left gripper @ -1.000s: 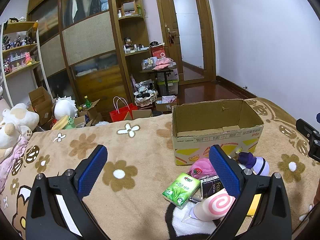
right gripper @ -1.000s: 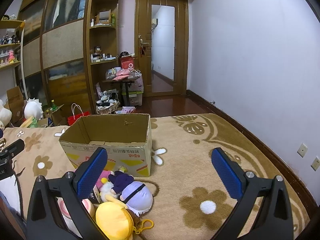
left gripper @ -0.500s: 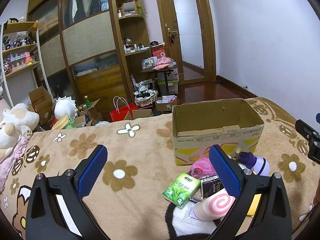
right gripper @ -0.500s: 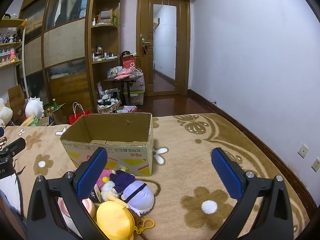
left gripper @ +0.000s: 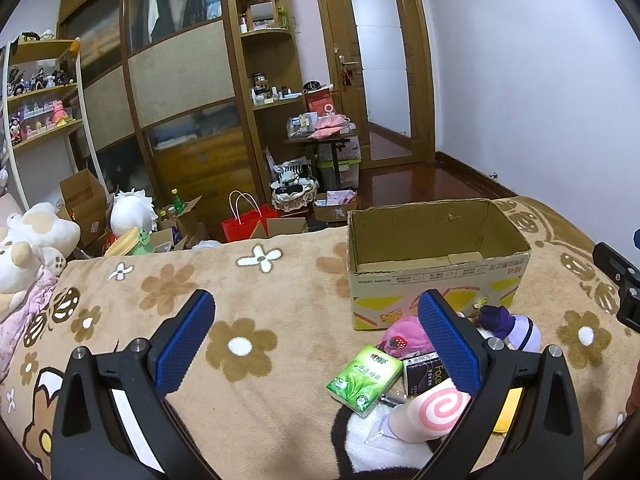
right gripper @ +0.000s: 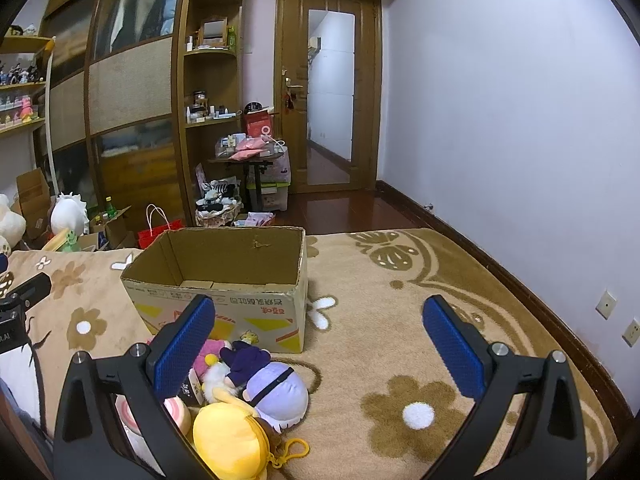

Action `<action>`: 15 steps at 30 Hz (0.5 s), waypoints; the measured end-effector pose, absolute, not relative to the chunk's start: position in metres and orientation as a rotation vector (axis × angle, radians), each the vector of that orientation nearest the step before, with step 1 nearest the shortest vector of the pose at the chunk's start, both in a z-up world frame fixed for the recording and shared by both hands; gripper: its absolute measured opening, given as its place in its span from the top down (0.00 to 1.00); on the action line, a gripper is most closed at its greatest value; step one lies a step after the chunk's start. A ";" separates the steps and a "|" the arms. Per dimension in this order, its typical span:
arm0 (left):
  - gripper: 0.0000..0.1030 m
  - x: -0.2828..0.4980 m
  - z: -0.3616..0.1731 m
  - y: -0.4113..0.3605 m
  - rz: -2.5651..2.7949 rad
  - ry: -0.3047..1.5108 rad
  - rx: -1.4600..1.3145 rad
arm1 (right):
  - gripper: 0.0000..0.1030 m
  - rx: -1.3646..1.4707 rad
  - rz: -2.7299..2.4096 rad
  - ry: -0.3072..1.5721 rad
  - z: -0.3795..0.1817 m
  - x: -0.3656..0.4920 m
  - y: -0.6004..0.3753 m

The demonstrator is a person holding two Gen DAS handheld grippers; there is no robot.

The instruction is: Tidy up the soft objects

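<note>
An open, empty cardboard box [left gripper: 436,268] [right gripper: 224,280] stands on the flowered blanket. In front of it lies a pile: a purple plush doll [right gripper: 276,388] [left gripper: 516,328], a yellow plush pouch [right gripper: 228,440], a pink strawberry plush [left gripper: 404,332], a pink-swirl soft toy [left gripper: 432,412] [right gripper: 176,412], a green tissue pack [left gripper: 364,376] and a black pack [left gripper: 424,372]. My left gripper [left gripper: 316,344] is open and empty, left of the pile. My right gripper [right gripper: 318,344] is open and empty, with the pile at its left finger.
The blanket [left gripper: 260,320] covers a bed. Beyond its far edge are a wardrobe [left gripper: 180,100], a red bag [left gripper: 248,224], boxes and a cluttered small table [left gripper: 320,136]. A large white plush [left gripper: 28,244] sits at the left. The wall [right gripper: 520,120] runs along the right.
Both grippers stay open. The right wrist view has crept slightly toward the box and pile; the left is nearly still.
</note>
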State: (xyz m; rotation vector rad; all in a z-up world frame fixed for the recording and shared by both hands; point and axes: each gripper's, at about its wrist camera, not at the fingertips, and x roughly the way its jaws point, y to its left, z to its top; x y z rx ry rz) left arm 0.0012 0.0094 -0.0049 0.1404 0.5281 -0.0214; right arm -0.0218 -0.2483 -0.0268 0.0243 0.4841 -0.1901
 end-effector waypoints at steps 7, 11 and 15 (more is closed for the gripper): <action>0.02 0.002 -0.005 0.009 -0.021 0.529 0.142 | 0.00 0.015 -0.182 0.485 -0.026 -0.021 -0.248; 0.02 0.002 -0.005 0.009 -0.022 0.529 0.143 | 0.00 0.015 -0.180 0.487 -0.026 -0.021 -0.247; 0.02 0.002 -0.005 0.009 -0.021 0.529 0.144 | 0.00 0.016 -0.180 0.486 -0.026 -0.021 -0.247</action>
